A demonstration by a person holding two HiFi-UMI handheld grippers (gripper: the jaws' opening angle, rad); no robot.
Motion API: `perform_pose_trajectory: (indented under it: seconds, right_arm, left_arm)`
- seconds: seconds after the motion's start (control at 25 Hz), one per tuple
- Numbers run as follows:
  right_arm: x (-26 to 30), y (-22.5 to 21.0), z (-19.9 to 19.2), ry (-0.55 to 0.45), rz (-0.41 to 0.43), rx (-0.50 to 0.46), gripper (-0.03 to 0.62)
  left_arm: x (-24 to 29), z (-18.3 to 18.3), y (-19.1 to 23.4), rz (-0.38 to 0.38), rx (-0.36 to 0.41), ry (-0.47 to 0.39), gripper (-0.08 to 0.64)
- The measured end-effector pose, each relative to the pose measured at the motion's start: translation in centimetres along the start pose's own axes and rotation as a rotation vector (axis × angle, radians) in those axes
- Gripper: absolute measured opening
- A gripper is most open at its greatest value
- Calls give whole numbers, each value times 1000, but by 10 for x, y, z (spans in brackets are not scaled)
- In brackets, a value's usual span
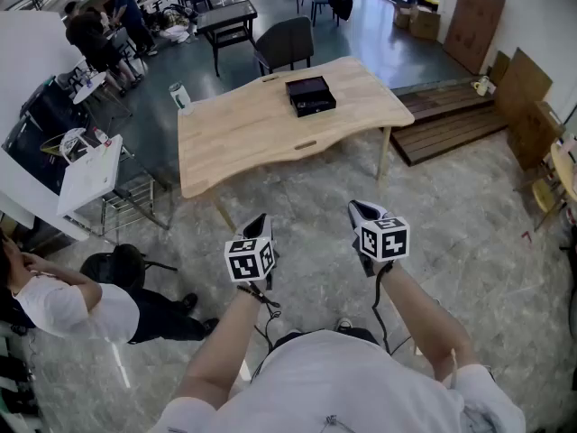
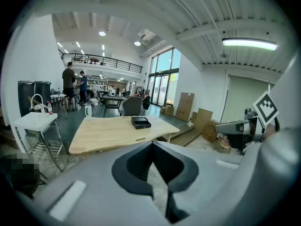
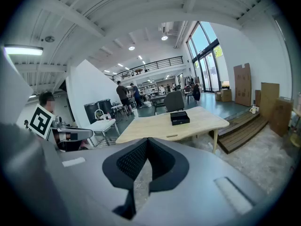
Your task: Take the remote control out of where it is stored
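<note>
over the stone floor (image 1: 451, 224), well short of the wooden table (image 1: 270, 133), left gripper (image 1: 260, 221) and right gripper (image 1: 361, 209) hover, both with jaws pressed together on nothing; 1 black box (image 1: 310, 96) sits on the tabletop's far side.

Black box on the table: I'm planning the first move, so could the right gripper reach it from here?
Probably not yet. The right gripper hangs over the floor short of the table, and the black box sits toward its far side. Nothing blocks the way.
</note>
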State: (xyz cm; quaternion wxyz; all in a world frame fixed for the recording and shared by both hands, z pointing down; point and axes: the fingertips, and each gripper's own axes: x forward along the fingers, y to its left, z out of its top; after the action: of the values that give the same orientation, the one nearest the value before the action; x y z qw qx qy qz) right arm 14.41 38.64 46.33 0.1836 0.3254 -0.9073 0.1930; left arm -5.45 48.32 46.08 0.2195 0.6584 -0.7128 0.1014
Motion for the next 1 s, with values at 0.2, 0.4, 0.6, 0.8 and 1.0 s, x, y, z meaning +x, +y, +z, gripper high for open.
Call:
perform_pose_trajectory:
  seconds: [0.2,0.4,0.6,0.8,1.0]
  right_arm:
    - [0,-1,-1,2,-2,6,26]
    - [-2,0,-1,-5,-4,-14,26]
    - [-3,-3,1,-13,2,-18,26]
    - [-4,-12,3,-10,7,-13,26]
    - [-5,-26,4,-17,18,1,26]
  left_arm:
    - [-1,4,-1,6,6,-12,0]
    - [-1,5,-5,1,10,-14,0]
    - [0,5,-10,7,8,-13,0]
    - [4,6,-21,8,7,-8,0]
    - [12,8,-34,18,7,-10,0]
